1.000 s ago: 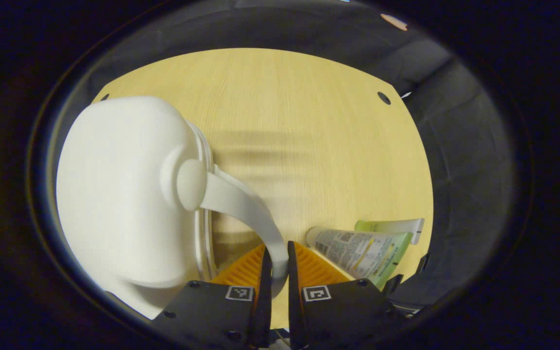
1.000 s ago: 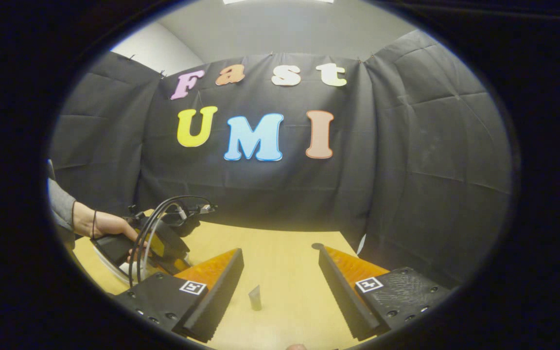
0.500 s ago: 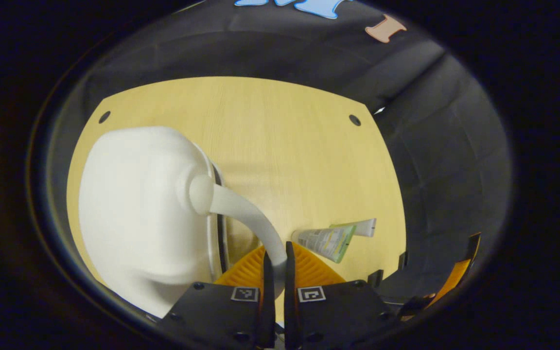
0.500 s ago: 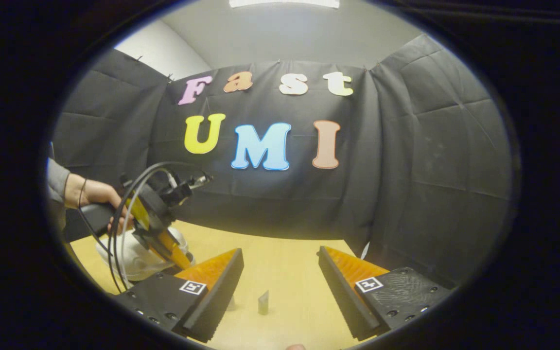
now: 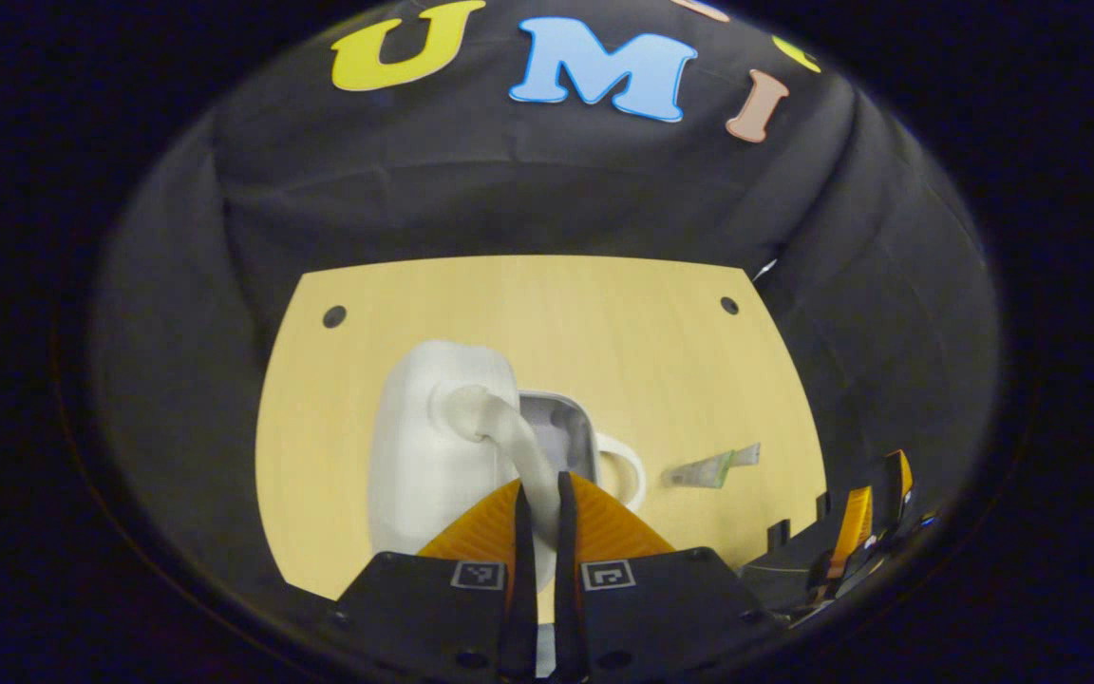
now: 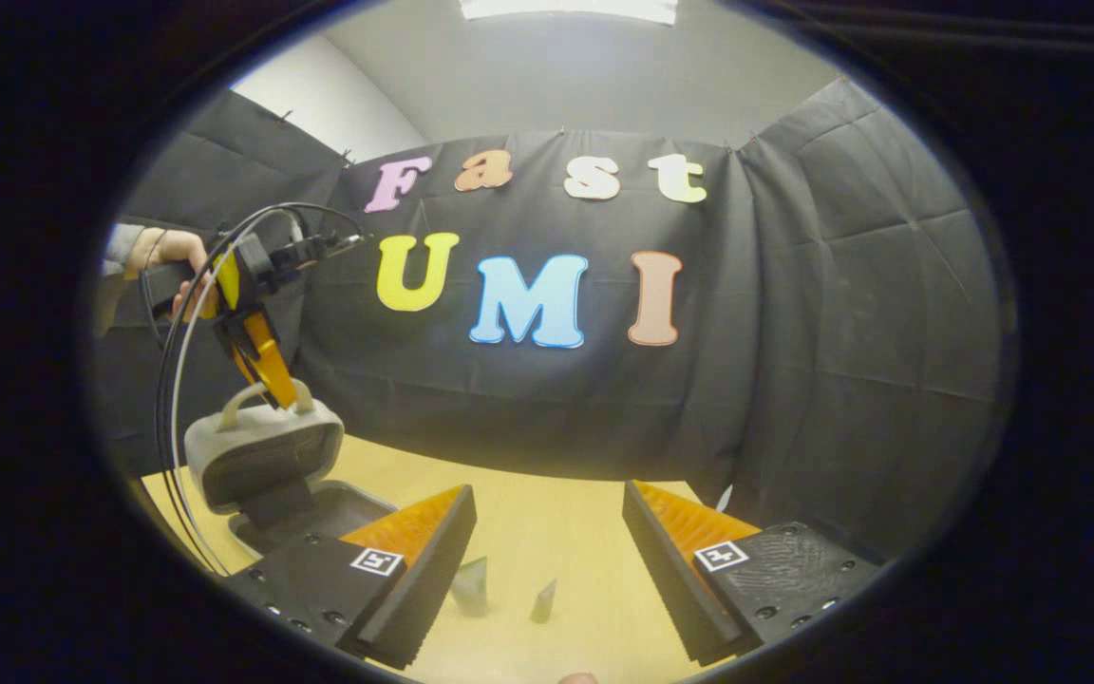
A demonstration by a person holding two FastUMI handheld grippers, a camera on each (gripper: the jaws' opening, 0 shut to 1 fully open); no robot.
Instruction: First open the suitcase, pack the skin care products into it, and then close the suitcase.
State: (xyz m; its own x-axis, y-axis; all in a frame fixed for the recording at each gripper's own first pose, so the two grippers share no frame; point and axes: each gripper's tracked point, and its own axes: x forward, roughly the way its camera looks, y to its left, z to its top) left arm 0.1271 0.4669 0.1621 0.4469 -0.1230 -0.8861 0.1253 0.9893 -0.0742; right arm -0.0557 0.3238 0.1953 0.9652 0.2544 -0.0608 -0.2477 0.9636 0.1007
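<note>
A small white suitcase stands half open on the wooden table. Its lid (image 5: 428, 446) is tilted up, and the grey inside of its base (image 5: 556, 423) shows beneath. My left gripper (image 5: 540, 489) is shut on the lid's white handle (image 5: 495, 423). In the right gripper view, the left gripper (image 6: 267, 366) holds the lid (image 6: 262, 451) up above the base (image 6: 324, 508). Two skin care tubes (image 5: 710, 465) lie on the table right of the suitcase. My right gripper (image 6: 547, 551) hovers open over the tubes (image 6: 473, 584), with nothing between its fingers.
The wooden table (image 5: 547, 313) reaches back to the black cloth wall. A hand (image 6: 172, 256) with black cables grips the left tool. The right gripper's orange fingers (image 5: 856, 518) show at the table's right edge. The base's own handle (image 5: 625, 470) points toward the tubes.
My left gripper has risen and pulled back with the handle, swinging the lid up off the base. The right gripper stayed open and tilted slightly up.
</note>
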